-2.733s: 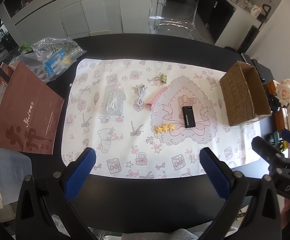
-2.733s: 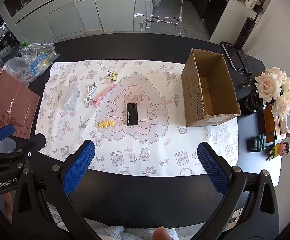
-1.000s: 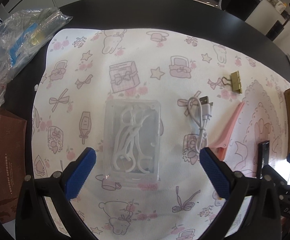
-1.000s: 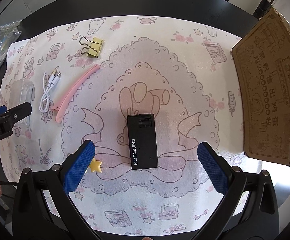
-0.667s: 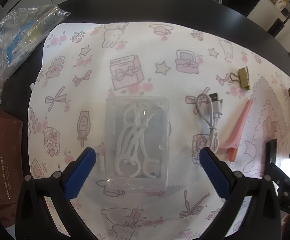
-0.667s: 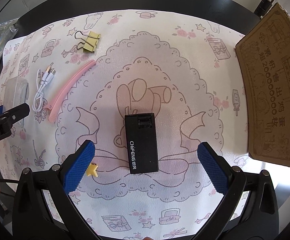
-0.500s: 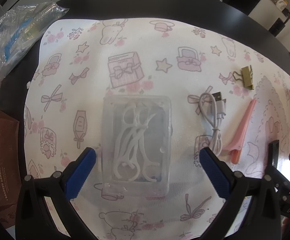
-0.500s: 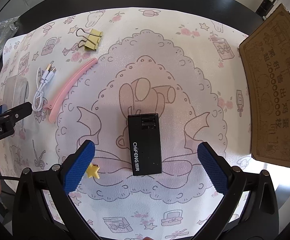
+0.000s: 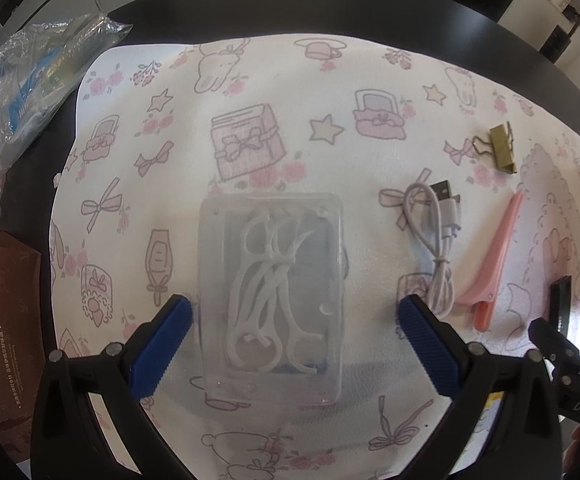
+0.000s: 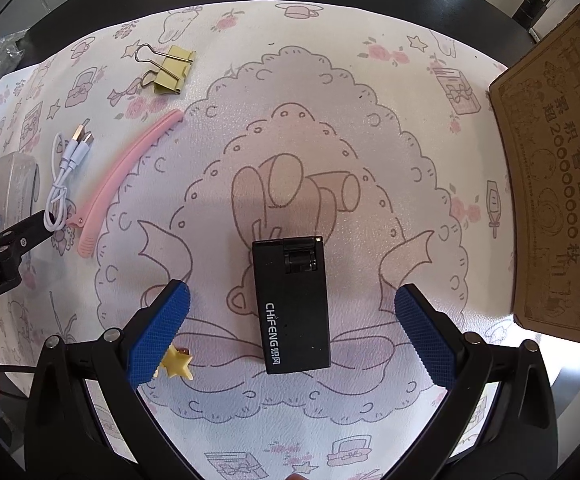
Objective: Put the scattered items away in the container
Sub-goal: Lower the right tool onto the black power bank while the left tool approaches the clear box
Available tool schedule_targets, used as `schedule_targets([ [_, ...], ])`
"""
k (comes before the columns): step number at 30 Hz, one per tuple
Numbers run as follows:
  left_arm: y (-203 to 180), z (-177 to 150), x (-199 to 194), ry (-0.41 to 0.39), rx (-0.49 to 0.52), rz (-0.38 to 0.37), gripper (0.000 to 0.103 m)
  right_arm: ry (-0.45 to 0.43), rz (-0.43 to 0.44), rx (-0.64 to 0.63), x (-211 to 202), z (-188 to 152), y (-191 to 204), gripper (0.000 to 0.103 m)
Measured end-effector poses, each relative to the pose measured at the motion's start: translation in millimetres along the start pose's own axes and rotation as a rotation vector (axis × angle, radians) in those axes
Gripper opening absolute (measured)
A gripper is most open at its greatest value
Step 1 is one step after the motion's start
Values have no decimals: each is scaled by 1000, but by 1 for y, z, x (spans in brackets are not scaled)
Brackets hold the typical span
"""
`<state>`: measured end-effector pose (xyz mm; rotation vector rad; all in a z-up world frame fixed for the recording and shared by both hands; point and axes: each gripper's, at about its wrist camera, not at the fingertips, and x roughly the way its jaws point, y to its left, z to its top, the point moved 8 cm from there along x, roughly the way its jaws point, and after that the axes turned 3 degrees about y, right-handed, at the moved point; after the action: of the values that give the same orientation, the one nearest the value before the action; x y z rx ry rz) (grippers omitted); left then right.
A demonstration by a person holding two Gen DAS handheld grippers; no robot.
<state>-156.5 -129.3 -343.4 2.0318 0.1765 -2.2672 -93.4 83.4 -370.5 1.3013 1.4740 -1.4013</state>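
Hovering your left gripper (image 9: 292, 332) low over the clear plastic case (image 9: 272, 296) of white floss picks, you are keeping its blue fingers (image 9: 162, 344) spread wide, one on each side of the case's near end, not touching it. The case is lying flat on the patterned mat (image 9: 250, 80) that covers the dark table (image 9: 290, 4).

To its right, a coiled white USB cable (image 9: 434, 240), a pink hair clip (image 9: 494, 260) and a gold binder clip (image 9: 500, 148) are lying apart from one another on the mat. A crinkled plastic bag (image 9: 38, 80) and a brown paper bag (image 9: 2, 320) with small, unreadable print are sitting off the mat's left side.

You are holding your right gripper (image 10: 290, 332) over a black rectangular device (image 10: 292, 304) printed "CHiFENG" in white, followed by two characters too small to read. Its fingers (image 10: 158, 336) are also standing wide apart, flanking the device without contact. A yellow star piece (image 10: 178, 362) is peeking out just beside the left finger.

At the right edge, the cardboard box (image 10: 554, 184) is showing its printed side wall: Chinese characters and the figure "2000000". Your left tool's body, at the left edge of the right wrist view, is showing part of a label, "obot.AI".
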Motion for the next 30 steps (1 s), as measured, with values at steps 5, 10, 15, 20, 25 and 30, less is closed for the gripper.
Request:
schedule_targets([
  [5,1,0,-1,6,0,1,103,2,16,13,2,0,-2,103],
  [10,0,3,-2,21,0,2,103,15,44,40,3,0,-3,103],
  [15,-1,3,-2,28,0,3,103,12,44,41,2,2,-3,103],
  [20,-1,4,-1,23,-1,3,103,4,43,37,0,0,-1,103],
  [25,-7,-3,-3,16,-1,4,103,1,43,36,-2,2,-1,103],
  [30,-4,-5,-6,13,-5,8,103,6,47,35,-3,4,-1,103],
])
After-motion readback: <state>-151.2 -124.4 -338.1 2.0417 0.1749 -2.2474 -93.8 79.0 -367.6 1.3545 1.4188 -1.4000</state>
